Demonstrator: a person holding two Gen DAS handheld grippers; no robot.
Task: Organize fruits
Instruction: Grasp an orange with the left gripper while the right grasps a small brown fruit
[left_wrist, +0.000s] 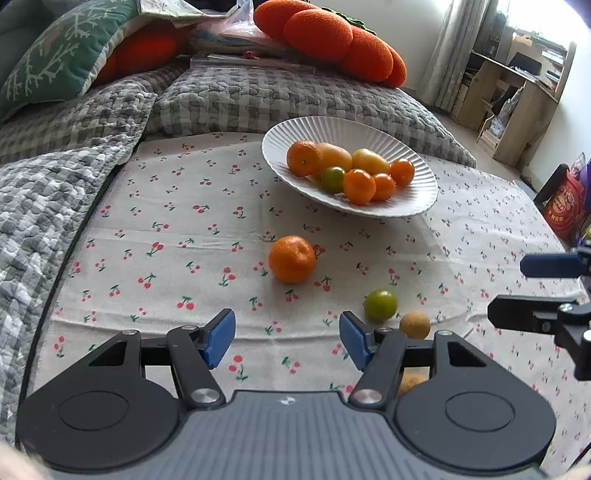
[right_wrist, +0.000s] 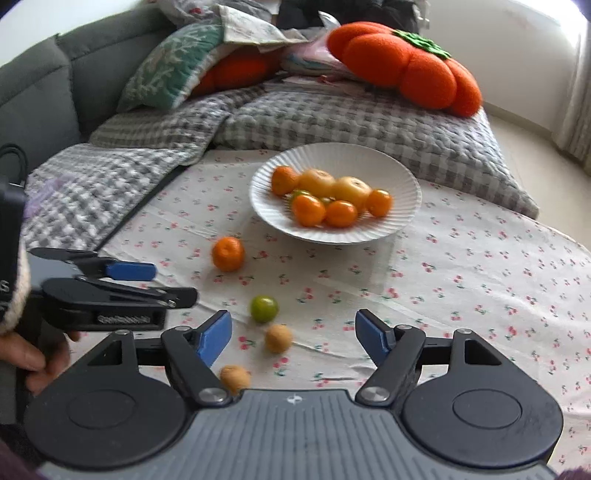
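A white ribbed plate (left_wrist: 417, 199) (right_wrist: 266, 214) holds several orange, yellow and green fruits. On the cherry-print cloth lie a loose mandarin (left_wrist: 291, 259) (right_wrist: 228, 253), a green fruit (left_wrist: 380, 305) (right_wrist: 264, 308) and two small tan fruits (left_wrist: 414, 324) (right_wrist: 278, 338), one of them half hidden behind a gripper finger (left_wrist: 410, 382) (right_wrist: 235, 378). My left gripper (left_wrist: 287, 339) is open and empty, just short of the mandarin. My right gripper (right_wrist: 291, 339) is open and empty over the tan fruits. Each gripper shows at the edge of the other's view (left_wrist: 546, 291) (right_wrist: 147, 284).
A grey checked quilt (left_wrist: 258, 99) (right_wrist: 332, 114) lies behind the plate, with orange pumpkin cushions (left_wrist: 332, 40) (right_wrist: 406, 66) and a green pillow (left_wrist: 55, 59) on it. The cloth's right edge drops to the floor; a wooden shelf (left_wrist: 517, 103) stands far right.
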